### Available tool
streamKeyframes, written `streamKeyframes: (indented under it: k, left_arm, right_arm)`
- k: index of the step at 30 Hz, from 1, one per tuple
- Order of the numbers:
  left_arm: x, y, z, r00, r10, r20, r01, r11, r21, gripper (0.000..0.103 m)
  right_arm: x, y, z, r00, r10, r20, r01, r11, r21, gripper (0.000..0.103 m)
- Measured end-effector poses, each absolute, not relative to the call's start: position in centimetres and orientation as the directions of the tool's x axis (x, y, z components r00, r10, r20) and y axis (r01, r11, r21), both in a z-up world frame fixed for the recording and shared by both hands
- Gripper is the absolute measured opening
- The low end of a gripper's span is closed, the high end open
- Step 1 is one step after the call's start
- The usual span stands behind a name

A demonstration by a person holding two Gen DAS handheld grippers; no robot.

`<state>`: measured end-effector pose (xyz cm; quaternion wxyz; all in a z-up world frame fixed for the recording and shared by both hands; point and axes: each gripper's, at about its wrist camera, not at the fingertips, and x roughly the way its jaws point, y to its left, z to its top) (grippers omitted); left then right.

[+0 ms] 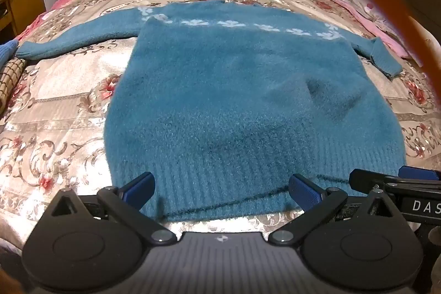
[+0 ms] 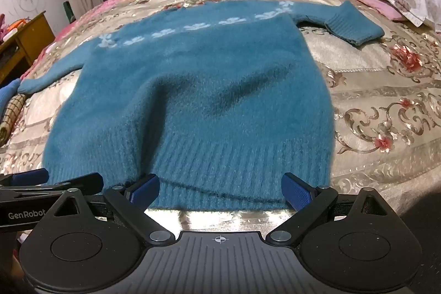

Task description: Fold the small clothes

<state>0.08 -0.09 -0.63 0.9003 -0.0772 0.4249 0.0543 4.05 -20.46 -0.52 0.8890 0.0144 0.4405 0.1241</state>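
hovering released at teal sweater [image 1: 220, 101] hem: left tool [image 1: 222, 190], right tool [image 2: 220, 190]; "genrobot" readable on left tool's side.

Just ahead of the left gripper [image 1: 220, 190] lies a fuzzy teal knit sweater [image 1: 234, 90], its hem ribbed. Under it the bedspread [image 1: 55, 112] is shiny, satiny floral cloth. The gripper's fingers [image 1: 304, 190] wear textured blue pads on matt black plastic.
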Motion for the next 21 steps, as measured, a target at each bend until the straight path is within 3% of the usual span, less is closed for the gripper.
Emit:
streamKeyframes:
  k: [21]
  left_arm:
    - [0.12, -0.17, -0.58, 0.625, 0.034, -0.780, -0.170, 0.981, -0.093, 0.103]
  right_arm:
    - [4.05, -20.56, -0.45, 0.578, 0.239, -0.781, -0.210, 0.967, 0.141, 0.096]
